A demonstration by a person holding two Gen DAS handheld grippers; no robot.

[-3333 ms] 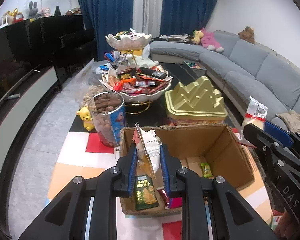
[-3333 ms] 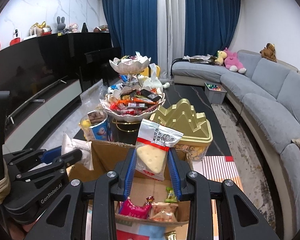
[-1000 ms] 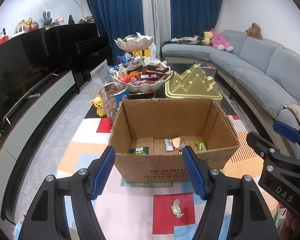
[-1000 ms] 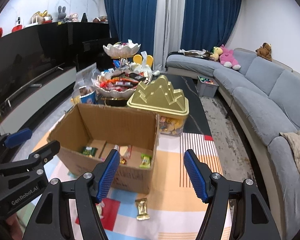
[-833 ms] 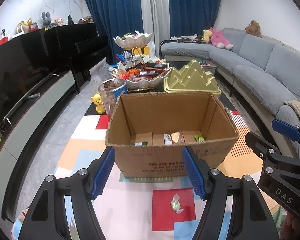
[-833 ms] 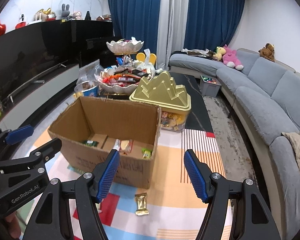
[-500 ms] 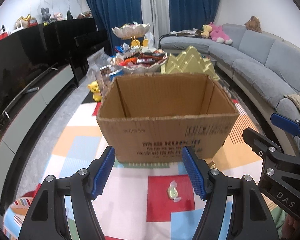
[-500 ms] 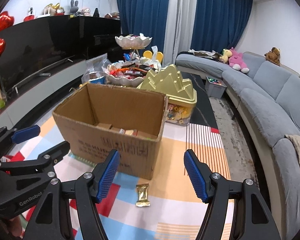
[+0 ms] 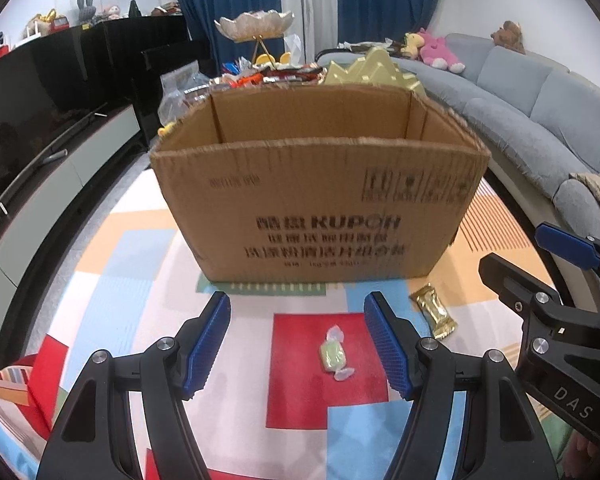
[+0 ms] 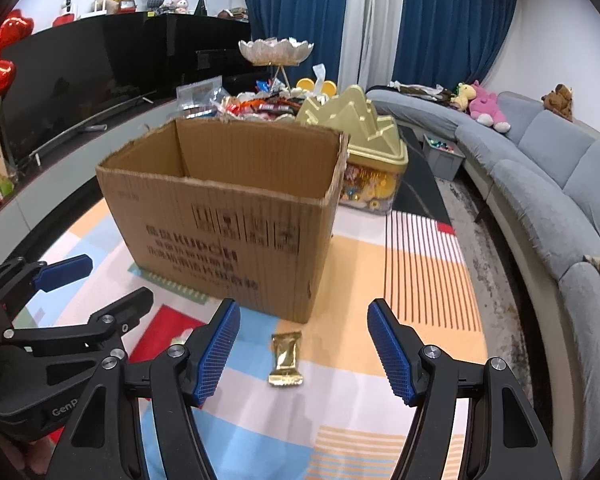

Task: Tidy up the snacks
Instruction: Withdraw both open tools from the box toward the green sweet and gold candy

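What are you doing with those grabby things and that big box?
A person is tidying snacks with a gripper in each hand. Both are open and empty. The left gripper points at a green wrapped candy on the colourful rug, and the right gripper points at a gold snack packet. Both snacks lie in front of the cardboard box.

The left gripper (image 9: 298,340) points forward and downward, and its two blue-padded fingers (image 9: 208,344) stand wide apart with nothing held between them. The right gripper (image 10: 302,346) is just beside it on the right, tilted down in the same way, its jaws also spread and empty.
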